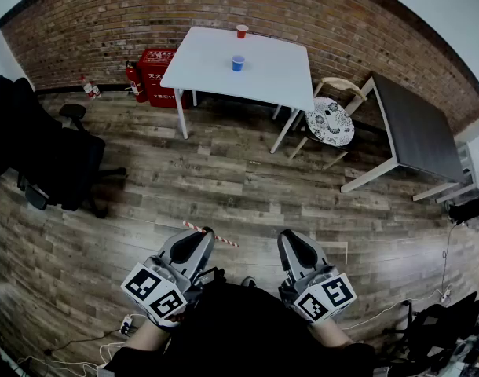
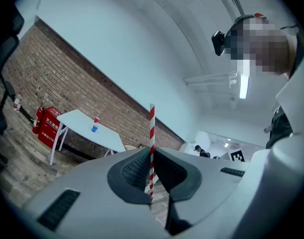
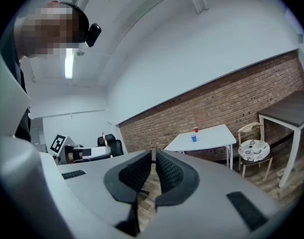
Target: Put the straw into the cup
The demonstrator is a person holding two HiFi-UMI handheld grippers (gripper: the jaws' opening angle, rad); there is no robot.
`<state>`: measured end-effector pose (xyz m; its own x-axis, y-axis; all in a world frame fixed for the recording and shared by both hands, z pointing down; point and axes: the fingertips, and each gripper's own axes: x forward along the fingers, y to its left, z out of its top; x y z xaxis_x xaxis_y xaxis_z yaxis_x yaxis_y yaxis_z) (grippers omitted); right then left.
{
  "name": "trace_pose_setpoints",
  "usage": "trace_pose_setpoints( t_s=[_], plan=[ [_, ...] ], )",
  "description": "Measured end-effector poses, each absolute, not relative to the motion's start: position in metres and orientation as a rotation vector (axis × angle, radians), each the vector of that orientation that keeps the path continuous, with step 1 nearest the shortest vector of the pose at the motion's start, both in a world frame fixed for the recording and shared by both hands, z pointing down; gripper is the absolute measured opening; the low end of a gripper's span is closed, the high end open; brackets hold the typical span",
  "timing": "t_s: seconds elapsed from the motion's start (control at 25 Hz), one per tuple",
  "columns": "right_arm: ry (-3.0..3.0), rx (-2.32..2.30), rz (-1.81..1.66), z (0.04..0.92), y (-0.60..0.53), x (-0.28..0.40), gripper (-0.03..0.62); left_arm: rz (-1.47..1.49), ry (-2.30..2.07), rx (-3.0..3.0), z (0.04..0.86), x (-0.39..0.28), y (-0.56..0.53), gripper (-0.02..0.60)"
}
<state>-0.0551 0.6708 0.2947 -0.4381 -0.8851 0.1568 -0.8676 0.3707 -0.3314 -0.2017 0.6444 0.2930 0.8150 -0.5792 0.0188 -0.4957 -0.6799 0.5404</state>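
Both cups stood on the white table (image 1: 279, 73): a red cup (image 1: 242, 31) at its far edge and a blue cup (image 1: 238, 63) nearer its middle, the two apart. They were too small in every view to tell whether anything was in them.

Well away from the table, across the wood-plank floor (image 1: 224, 171), the left gripper (image 1: 204, 234) was clamped on the straw (image 2: 152, 128). The thin red-and-white striped tube was pinched between the dark ribbed pads and stuck out on both sides of the jaws. In the left gripper view it ran straight up past the jaw tips.

The right gripper (image 3: 153, 159) was just as far from the table. Its ribbed pads were drawn together to a mere slit, with nothing between them.

A light wooden chair (image 1: 329, 121) with a round patterned seat stood just beside the table's right end. A red crate (image 1: 157, 73) sat by the table's left end, against the brick wall (image 1: 129, 14). A dark-topped table (image 1: 418, 128) stood further right of the white one.
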Motion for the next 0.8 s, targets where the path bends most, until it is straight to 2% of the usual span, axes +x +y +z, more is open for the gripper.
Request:
trace_pose_setpoints(
  t_s=[0.8],
  plan=[
    [2.48,-1.769,-0.618,0.308,0.679,-0.067,0.051,-0.172,-0.699,2.439,0.308,-0.215,0.636,0.031]
  ],
)
